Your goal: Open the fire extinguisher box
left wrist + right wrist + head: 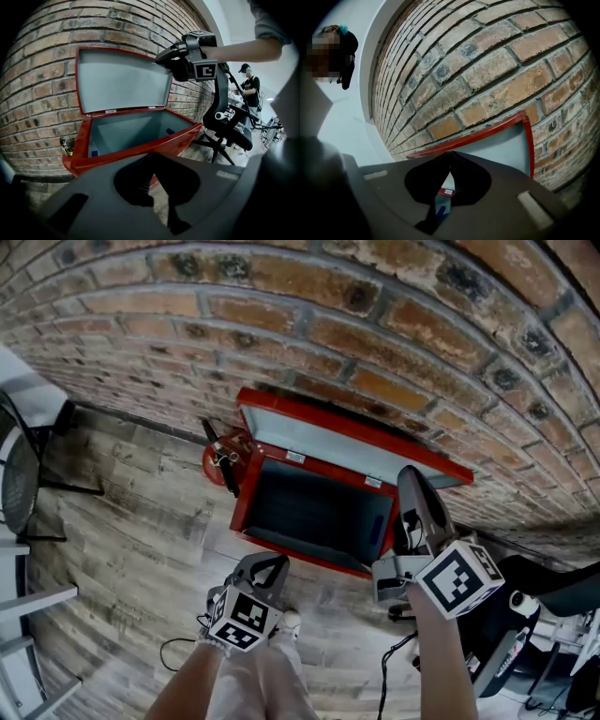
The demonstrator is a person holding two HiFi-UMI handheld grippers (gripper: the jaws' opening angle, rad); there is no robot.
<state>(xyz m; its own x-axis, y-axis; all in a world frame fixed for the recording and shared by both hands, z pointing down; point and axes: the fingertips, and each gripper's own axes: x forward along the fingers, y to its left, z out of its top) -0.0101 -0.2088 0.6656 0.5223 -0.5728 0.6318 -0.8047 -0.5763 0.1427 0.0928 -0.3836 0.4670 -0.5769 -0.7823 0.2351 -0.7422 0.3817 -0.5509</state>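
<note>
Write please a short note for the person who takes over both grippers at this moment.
Left gripper: shut, empty, low in front of the fire extinguisher box.
Right gripper: shut, empty, raised near the right end of the lid.
Lid: fully up, back against the brick wall.
Done: the box is open.
Left: nothing more for this task.

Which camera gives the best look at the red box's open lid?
The left gripper view: the lid faces that camera, so its whole grey inner face and red rim show. The head view sees it from above, foreshortened. The right gripper view catches only one corner of it.
</note>
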